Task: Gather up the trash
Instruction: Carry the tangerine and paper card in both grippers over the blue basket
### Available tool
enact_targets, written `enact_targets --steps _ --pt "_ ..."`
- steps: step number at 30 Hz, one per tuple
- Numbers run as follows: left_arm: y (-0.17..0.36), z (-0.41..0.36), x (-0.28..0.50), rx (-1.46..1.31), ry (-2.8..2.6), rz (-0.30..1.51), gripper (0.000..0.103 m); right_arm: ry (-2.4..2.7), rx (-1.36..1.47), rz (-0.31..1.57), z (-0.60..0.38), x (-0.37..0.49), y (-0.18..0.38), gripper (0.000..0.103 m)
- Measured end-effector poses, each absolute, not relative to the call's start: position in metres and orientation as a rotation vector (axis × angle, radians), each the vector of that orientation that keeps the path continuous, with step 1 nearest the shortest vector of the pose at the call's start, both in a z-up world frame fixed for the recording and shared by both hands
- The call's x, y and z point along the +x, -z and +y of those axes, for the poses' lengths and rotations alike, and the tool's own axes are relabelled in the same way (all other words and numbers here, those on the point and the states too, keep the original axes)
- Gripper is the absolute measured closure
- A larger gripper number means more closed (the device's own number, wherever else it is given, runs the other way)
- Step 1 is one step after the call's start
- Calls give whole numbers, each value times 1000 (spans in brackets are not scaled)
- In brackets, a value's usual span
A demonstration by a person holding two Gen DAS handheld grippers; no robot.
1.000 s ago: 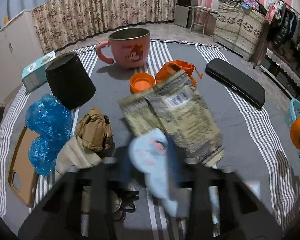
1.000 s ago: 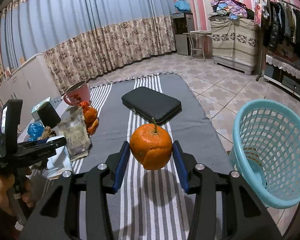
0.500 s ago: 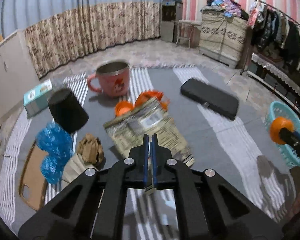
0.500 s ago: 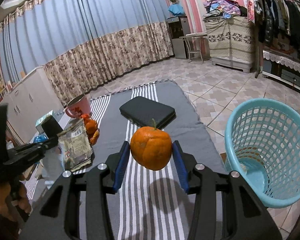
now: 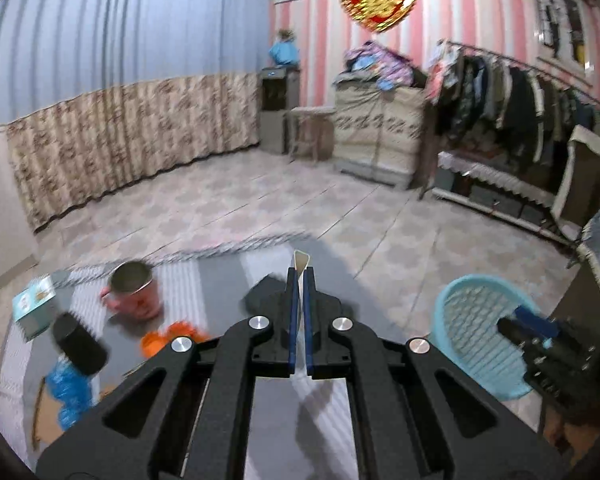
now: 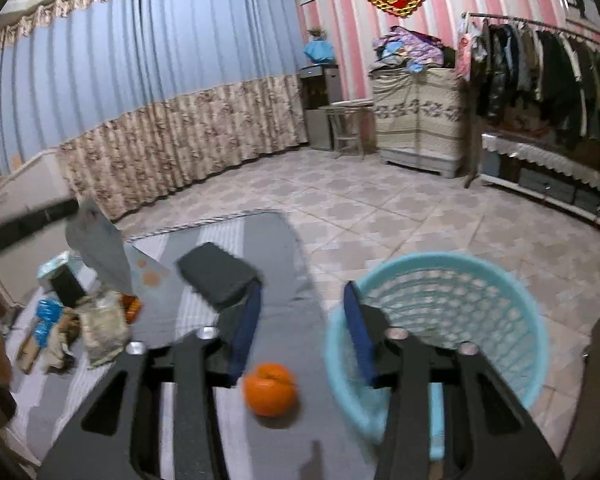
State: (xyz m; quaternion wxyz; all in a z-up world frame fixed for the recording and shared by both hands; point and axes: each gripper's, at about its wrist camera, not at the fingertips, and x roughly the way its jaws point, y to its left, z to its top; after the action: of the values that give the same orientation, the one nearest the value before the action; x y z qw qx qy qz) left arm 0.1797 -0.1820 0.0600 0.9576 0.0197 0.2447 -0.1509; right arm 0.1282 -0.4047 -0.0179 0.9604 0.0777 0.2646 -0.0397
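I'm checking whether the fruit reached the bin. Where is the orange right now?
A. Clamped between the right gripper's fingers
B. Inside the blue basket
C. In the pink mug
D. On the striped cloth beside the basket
D: the orange lies on the striped cloth, left of the blue basket, with the right gripper holding nothing.

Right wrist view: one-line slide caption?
Open right gripper above an orange on the striped mat, beside the blue basket.

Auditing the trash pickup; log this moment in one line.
left gripper: shut on wrapper | right gripper: jaws closing, empty | orange: below jaws, outside basket
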Motion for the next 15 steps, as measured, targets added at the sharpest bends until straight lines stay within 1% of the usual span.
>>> enact_targets --steps 5,7,8,10,11,15 --pt "-65 -208 181 13 356 484 102 102 167 608 -439 128 30 74" --pt "-61 -209 179 18 359 488 102 82 181 629 -439 127 38 72" --pt "-59 -208 178 21 358 492 102 73 188 636 -438 129 40 69" --pt "-53 -201 174 21 349 499 102 58 202 633 -429 129 46 34" --pt "-53 -197 172 21 345 501 102 53 201 625 -423 128 47 30" --pt "-43 -160 160 1 314 527 102 -2 165 660 -386 132 61 30"
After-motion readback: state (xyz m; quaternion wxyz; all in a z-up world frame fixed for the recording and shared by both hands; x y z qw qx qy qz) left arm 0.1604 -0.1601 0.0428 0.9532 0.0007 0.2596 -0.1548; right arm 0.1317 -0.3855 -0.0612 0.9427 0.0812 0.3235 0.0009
